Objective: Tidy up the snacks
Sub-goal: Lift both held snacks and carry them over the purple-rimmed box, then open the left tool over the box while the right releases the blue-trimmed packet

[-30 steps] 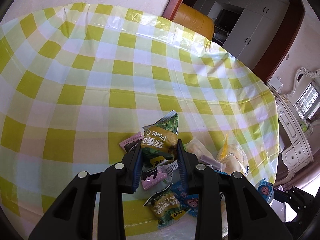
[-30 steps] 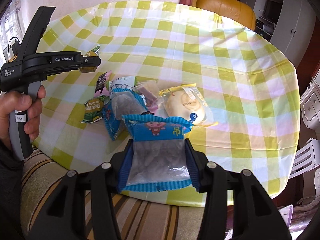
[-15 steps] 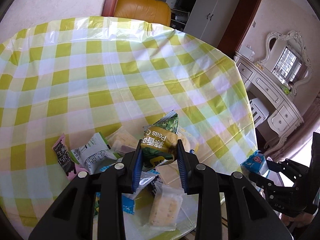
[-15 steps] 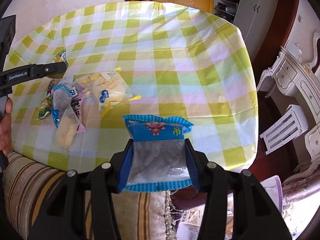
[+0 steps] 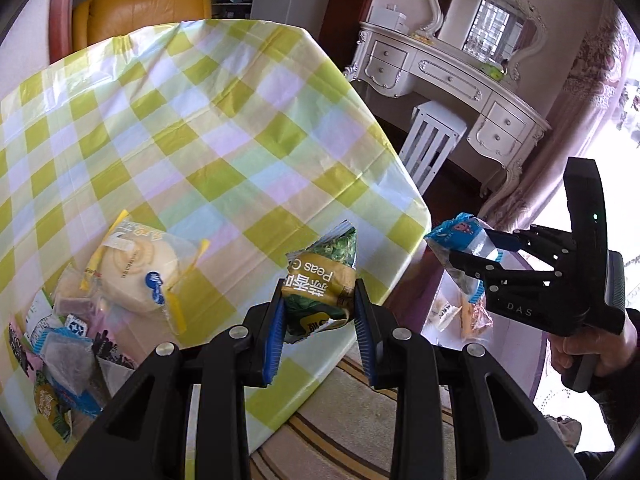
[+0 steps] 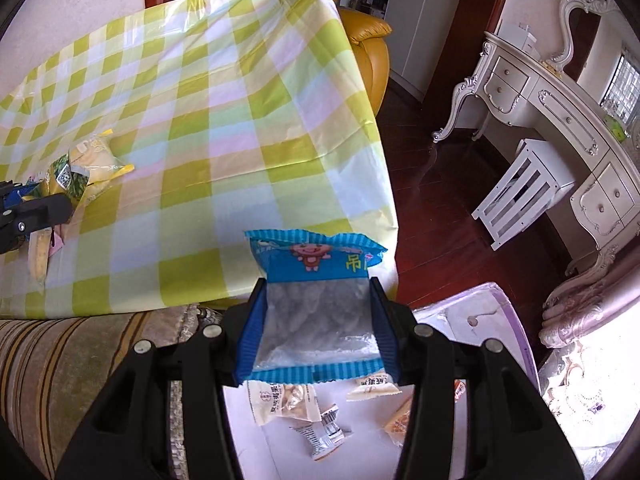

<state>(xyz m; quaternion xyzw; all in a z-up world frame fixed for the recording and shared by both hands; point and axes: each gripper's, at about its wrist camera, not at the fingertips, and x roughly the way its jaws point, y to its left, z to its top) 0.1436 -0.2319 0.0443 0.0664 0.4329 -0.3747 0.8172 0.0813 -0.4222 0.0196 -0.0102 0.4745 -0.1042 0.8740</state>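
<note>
- Here the left gripper [image 5: 320, 316] has its jaws closed narrowly on a green and gold pea packet [image 5: 322, 280], pinched from both sides by the blue pads and held up off the desk [image 5: 224, 128], near its front edge.
- The right gripper [image 6: 318, 320] has its jaws set at a middling width, clamped on a blue snack bag [image 6: 316, 300] with a pink pig printed on its top band and a clear window below.
- In the left wrist view that same blue bag [image 5: 460, 248] hangs past the corner of the desk, out to the right, with a hand [image 5: 592, 348] gripping the handle.
- Directly under the blue bag in the right wrist view sits a white tray [image 6: 496, 320] with a lilac rim, placed low beside the striped sofa [image 6: 68, 356]; several small snack packets [image 6: 288, 400] already lie in it.
- On the checked yellow-green cloth, a loose pile of snacks remains at the left: a round bun in a clear wrapper [image 5: 136, 264], with small packets [image 5: 68, 356] heaped just beside and below it.
- Beyond the desk stand an orange armchair [image 6: 360, 28] and a white dressing table [image 5: 440, 76] with a slatted stool [image 5: 432, 136].
</note>
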